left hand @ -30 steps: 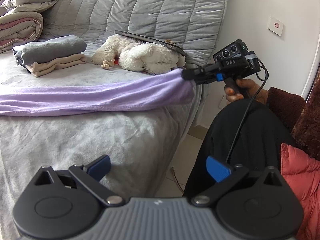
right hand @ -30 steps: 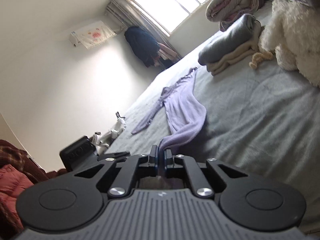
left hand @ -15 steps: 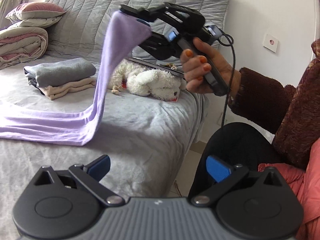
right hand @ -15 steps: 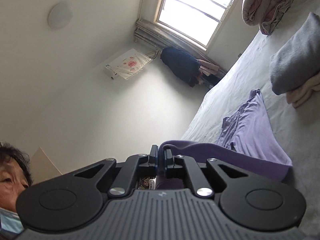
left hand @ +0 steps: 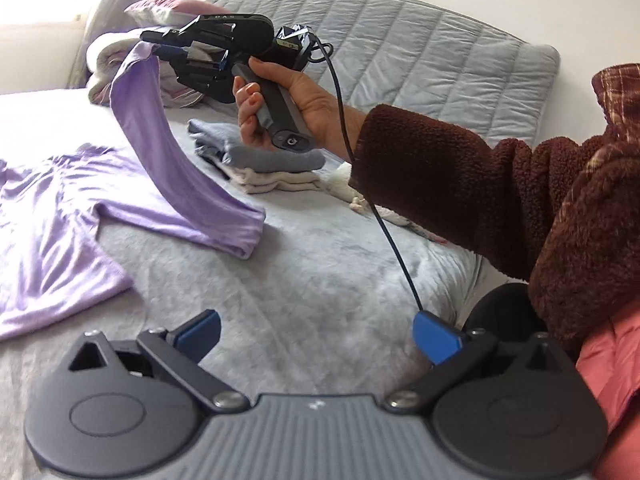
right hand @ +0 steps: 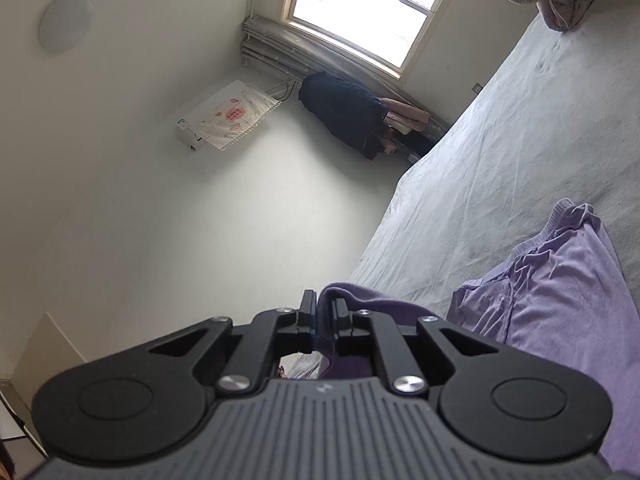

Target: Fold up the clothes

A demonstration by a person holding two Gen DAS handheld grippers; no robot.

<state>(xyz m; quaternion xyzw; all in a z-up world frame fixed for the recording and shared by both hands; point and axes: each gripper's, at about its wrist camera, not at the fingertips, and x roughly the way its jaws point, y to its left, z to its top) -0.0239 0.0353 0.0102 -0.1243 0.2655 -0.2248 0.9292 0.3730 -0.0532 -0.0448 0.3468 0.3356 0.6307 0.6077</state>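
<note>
Right black gripper (right hand: 323,312), jaws opening, has the thin lilac cotton shirt (left hand: 160,152) hem between them above the grey quilted bed (left hand: 320,280). Left gripper (left hand: 316,336) is wide apart, empty.

- The left gripper (left hand: 316,334) had a ribbed grey housing, two round black discs with circular insets, black linkage arms on silver screws, and blue pads (left hand: 436,336) at the fingertips.
- The right gripper (right hand: 322,312) showed the same ribbed grey housing, black discs, black linkage arms and silver screws; its narrow fingers were black.
- From the left wrist view, the right gripper's body was black with the white letters "DAS" on top, and had a dark grey handle (left hand: 276,116) with a round screw fitting at its base.
- A thin black cable (left hand: 384,224) trailed from it.
- The right hand (left hand: 296,100) had orange-painted nails.
- The sleeve (left hand: 460,184) was dark maroon fleece, with a plaid-patterned garment above it.
</note>
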